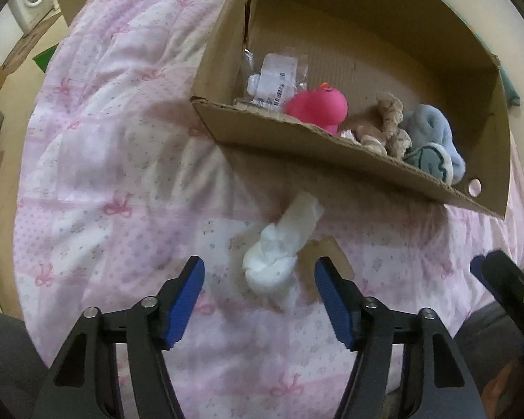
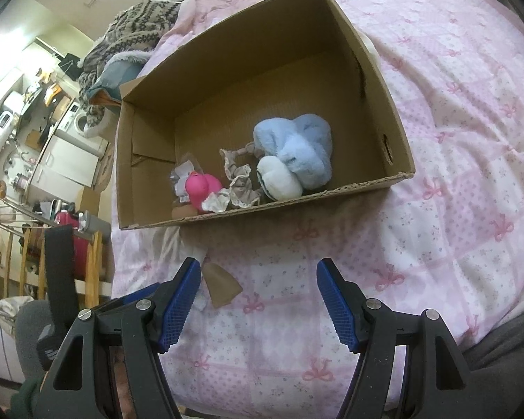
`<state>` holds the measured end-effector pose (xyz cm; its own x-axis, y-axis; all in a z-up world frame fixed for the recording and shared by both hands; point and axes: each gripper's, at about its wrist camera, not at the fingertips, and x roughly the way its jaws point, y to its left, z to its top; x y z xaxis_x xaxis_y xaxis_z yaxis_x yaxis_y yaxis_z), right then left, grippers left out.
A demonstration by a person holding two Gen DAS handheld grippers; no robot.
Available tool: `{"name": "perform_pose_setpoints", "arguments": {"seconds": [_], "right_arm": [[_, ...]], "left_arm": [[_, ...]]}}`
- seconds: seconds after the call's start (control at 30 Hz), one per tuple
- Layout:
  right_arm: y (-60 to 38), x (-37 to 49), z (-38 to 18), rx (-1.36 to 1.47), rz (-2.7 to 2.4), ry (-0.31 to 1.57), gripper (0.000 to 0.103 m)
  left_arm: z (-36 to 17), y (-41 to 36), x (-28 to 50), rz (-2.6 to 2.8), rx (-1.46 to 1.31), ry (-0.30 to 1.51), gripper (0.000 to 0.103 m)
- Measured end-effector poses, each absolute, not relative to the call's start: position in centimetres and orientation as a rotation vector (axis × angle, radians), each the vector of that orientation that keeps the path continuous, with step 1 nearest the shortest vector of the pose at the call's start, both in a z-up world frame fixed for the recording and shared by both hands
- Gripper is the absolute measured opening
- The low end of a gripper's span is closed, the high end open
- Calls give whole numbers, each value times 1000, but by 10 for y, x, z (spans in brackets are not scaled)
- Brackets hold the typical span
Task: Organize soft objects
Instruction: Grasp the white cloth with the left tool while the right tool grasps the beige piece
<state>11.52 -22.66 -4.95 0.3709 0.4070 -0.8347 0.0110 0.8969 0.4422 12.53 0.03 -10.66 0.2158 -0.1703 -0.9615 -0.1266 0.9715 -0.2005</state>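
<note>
Cardboard box [image 2: 366, 80] sits open on the pink bow-print quilt [image 2: 454, 111]; inside lie a blue plush toy [image 2: 297, 153], pink rubbery toy [image 2: 201, 186], beige knitted toy [image 2: 239, 178] & a clear plastic packet [image 1: 274, 80]. Left gripper [image 1: 259, 281] spread wide, nothing held, a white knotted cloth [image 1: 279, 248] on the quilt just ahead betw. its fingers; that cloth shows only in the left wrist view. Right gripper [image 2: 258, 281] also wide, nothing held; only its view shows a brown fabric piece [image 2: 220, 284] near its left finger.
</note>
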Motion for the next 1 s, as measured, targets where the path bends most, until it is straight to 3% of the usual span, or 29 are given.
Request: {"name": "perform_pose_setpoints", "arguments": {"seconds": [0.1,0.13,0.67,1.0], "right_arm": [[-227,115,-49,413,261,1169,73],[-227,115,-49,414,261,1166,73],[-220,117,-53,360,256,1177,73],[-200,117,-42,274,364,1160,73]], "left_arm": [[-116,0,130,-35,-264,1378,40],[-118,0,131,-37,-264,1385,23],[-84,13,113,-38,-236,1305,23],[-16,39,95,-50,-153,1209,23]]}}
